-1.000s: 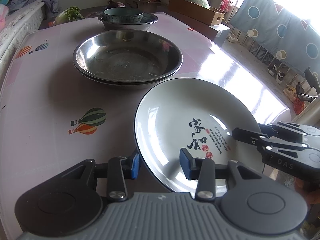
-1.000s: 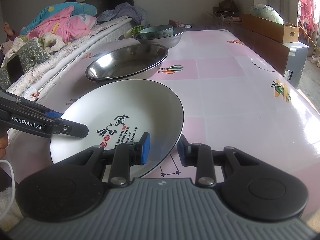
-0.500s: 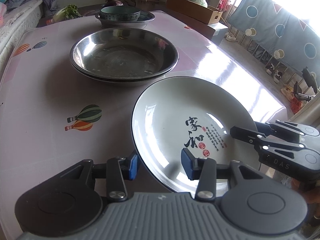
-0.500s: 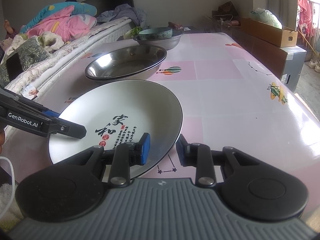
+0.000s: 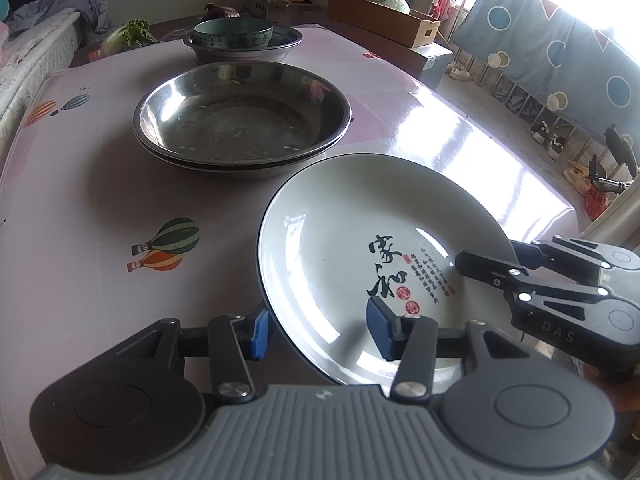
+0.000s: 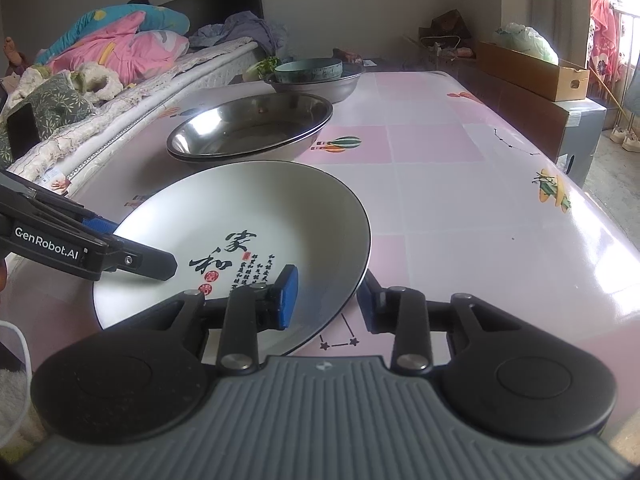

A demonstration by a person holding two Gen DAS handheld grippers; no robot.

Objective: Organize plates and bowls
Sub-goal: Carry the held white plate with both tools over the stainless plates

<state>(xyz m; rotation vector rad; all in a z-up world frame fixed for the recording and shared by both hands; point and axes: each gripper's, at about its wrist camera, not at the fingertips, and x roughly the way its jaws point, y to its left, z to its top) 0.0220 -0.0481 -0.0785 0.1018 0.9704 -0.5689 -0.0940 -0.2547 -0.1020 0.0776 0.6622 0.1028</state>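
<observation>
A glossy pink table (image 6: 440, 184), printed with balloons, stood beside a bed (image 6: 120, 64) heaped with quilts (a cardboard box (image 6: 532, 68) sat past its far side). Near its front edge the white plate (image 5: 360, 240) was held tilted, its rim straddled by the left gripper (image 5: 316, 330) and the right gripper (image 6: 326, 300), each with jaws spread wider than the rim. Behind it lay stacked steel basins (image 5: 240, 120).
</observation>
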